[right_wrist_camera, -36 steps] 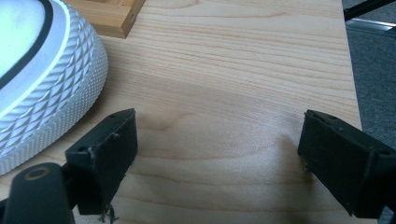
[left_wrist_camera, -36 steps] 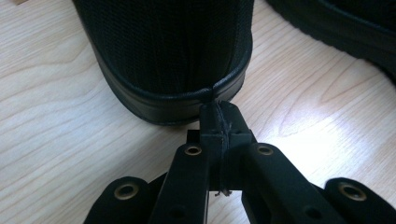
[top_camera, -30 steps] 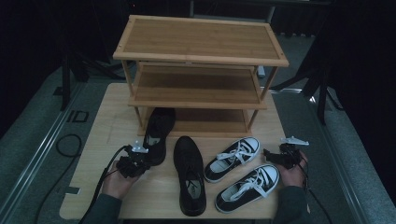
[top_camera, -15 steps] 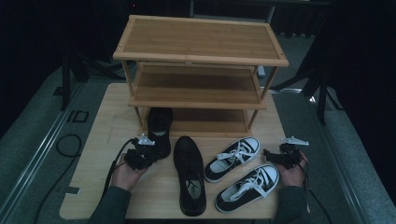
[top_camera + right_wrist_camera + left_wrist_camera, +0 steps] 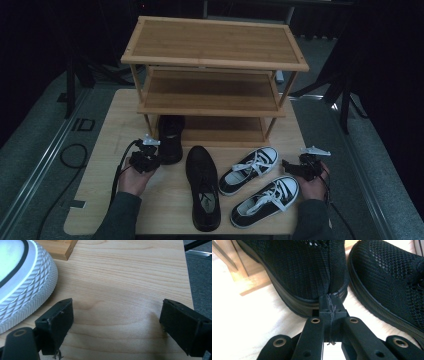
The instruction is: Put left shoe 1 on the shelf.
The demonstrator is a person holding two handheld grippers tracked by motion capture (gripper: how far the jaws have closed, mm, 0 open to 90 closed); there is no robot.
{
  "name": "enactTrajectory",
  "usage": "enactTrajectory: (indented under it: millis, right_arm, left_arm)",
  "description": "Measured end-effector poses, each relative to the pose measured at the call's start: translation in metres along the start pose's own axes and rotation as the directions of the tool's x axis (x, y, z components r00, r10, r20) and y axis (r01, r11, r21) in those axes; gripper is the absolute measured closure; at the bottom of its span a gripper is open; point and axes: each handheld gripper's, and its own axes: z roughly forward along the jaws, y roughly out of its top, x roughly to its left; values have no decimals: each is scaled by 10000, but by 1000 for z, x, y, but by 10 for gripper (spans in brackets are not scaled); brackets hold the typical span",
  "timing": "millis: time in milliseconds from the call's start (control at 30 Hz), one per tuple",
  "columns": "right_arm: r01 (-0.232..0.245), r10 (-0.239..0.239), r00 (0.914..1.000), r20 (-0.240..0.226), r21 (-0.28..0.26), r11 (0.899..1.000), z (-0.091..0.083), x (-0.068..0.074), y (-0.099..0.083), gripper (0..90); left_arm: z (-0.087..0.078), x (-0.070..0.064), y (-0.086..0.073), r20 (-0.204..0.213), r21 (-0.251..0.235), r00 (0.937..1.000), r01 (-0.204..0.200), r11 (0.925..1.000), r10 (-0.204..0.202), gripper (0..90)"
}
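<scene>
While pressed shut against the heel of a black mesh shoe (image 5: 312, 272), left gripper (image 5: 145, 159) sits at table's (image 5: 100, 150) near-left; in left gripper view jaws closed tip to tip, nothing between them, tips touching the heel seam just above the sole rim. Shoe itself: toe end under the bottom shelf of bamboo rack (image 5: 215, 65), heel out toward the near edge. Handling, by judgement: light, knit upper soft & collapsible, rubbery sole stiffer w/ some grip on wood; slides when nudged at heel, prob. skews if pushed off-centre. Best hold: heel collar or heel counter, one jaw inside, one outside; mesh side wall too floppy to pinch. Beside it, second black shoe (image 5: 204, 186), apart from rack, toe pointing away, lying btwn first shoe & sneakers; insole label present, too small to read. Right of that, pair of black-and-white lace-up sneakers (image 5: 260, 185), angled, white laces & rubber toe caps; canvas-type, firmer than mesh, textured white toe bumper seen close in right gripper view. Right gripper (image 5: 302, 167) at near-right, jaws spread wide over bare wood, holding nothing, just beside nearer sneaker's toe. Farther back: rack, three tiers, all shelves bare except bottom w/ shoe toe. Brands/writing: none legible on shoes, rack or grippers; marking "ID" on floor (image 5: 82, 124) left of table.
</scene>
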Motion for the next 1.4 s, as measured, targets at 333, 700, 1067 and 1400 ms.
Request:
enactTrajectory:
  millis: [333, 700, 1067, 1400]
  right_arm:
    - [-3, 3, 10000, -2, 4, 10000, 0, 0, 0, 118]
    - [-2, 2, 10000, 0, 0, 10000, 0, 0, 0, 118]
    - [28, -28, 10000, 4, 4, 10000, 0, 0, 0, 118]
    - [29, -29, 10000, 2, 2, 10000, 0, 0, 0, 118]
  left_arm:
    - [16, -23, -1, 137, 669, 9973, -724, 9951, 717, 894]
    - [34, -21, -2, 73, 1341, 9973, -732, 9883, 729, 897]
    - [37, -8, 11, -476, 1291, 9986, -184, 9915, 247, 896]
    - [41, 1, 21, -865, 1259, 9962, 157, 9919, -48, 896]
